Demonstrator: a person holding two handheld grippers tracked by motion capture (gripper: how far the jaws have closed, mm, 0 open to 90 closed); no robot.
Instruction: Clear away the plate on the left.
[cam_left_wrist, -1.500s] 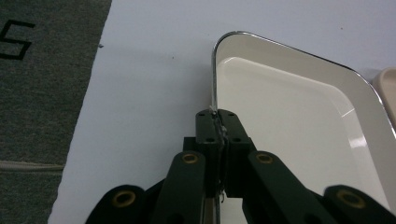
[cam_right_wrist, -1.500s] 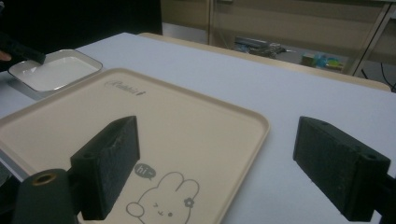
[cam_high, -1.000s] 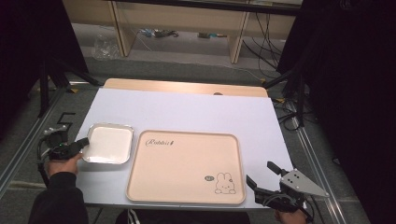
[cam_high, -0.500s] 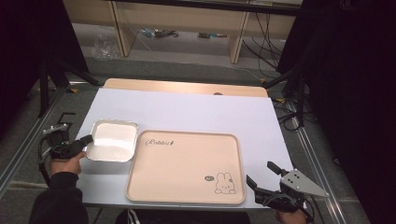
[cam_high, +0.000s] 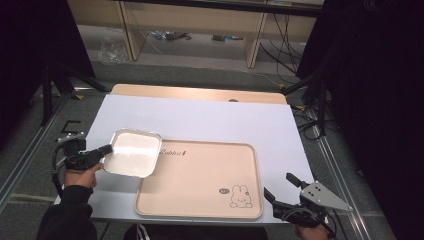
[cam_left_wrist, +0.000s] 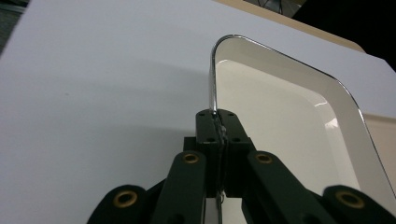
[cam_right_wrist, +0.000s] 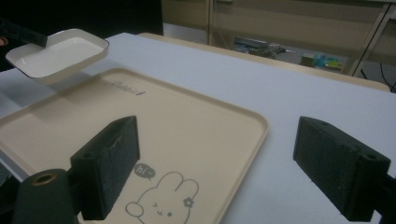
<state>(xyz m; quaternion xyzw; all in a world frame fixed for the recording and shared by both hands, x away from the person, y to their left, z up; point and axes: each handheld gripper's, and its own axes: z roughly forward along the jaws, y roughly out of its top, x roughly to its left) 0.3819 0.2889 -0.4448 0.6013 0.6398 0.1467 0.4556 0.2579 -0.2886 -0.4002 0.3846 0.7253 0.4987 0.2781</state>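
A small white square dish (cam_high: 131, 152) with a shiny rim hangs above the table, its right side over the left edge of the beige tray (cam_high: 200, 200). My left gripper (cam_high: 102, 151) is shut on the dish's left rim; in the left gripper view the black jaws pinch the thin rim (cam_left_wrist: 214, 100) of the white dish (cam_left_wrist: 285, 121). The beige tray (cam_right_wrist: 196, 126) has a rabbit drawing and lies flat on the white table. My right gripper (cam_high: 282, 190) rests open at the table's front right corner, its pads (cam_right_wrist: 109, 163) wide apart with nothing between them. The right gripper view has the lifted dish (cam_right_wrist: 58, 51) at far left.
The white tabletop (cam_high: 210, 120) has bare room behind the tray. A wooden edge (cam_high: 200, 93) runs along the far side. Beyond the table are shelving legs, cables and a plastic bag (cam_high: 111, 50) on the floor. Dark curtains stand on both sides.
The left gripper has carried the white dish up and to the right, from beside the tray to partly over its left edge. The right gripper has stayed put.
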